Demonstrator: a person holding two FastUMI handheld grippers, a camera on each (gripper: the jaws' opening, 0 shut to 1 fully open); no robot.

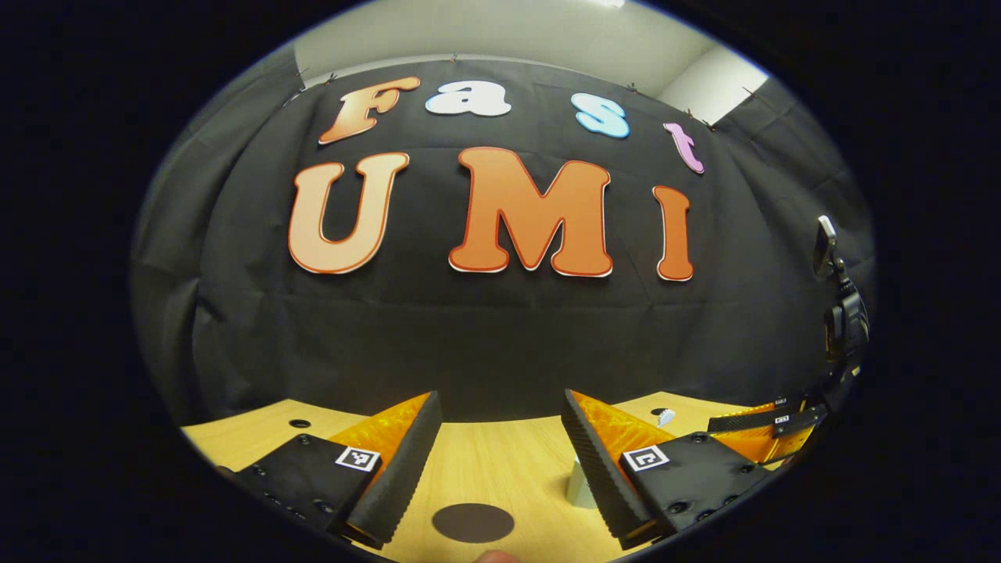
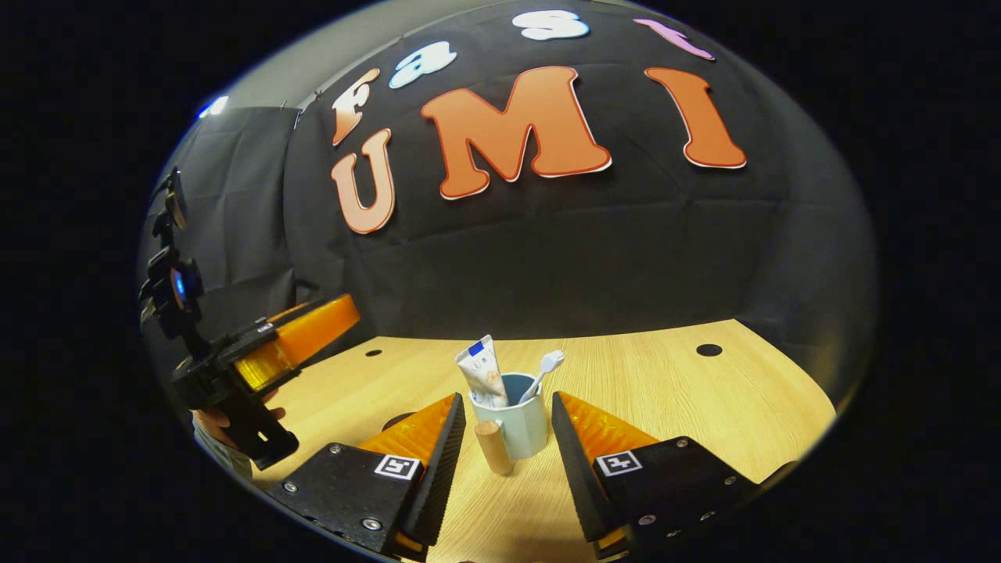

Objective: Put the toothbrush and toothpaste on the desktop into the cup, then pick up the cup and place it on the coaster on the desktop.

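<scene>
Between the right gripper's parted jaws stands the cup, untouched.

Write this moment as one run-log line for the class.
stage: cup pickup pending | cup: on desk, holds toothpaste and toothbrush | right gripper: open, flanking cup | left gripper: open | coaster: bare

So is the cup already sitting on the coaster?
No: in the right gripper view the cup stands on bare desktop; the coaster lies apart.

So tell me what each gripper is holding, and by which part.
Nothing is held. The right gripper is open with the cup between its fingers, untouched. The left gripper is open over the table.
</scene>
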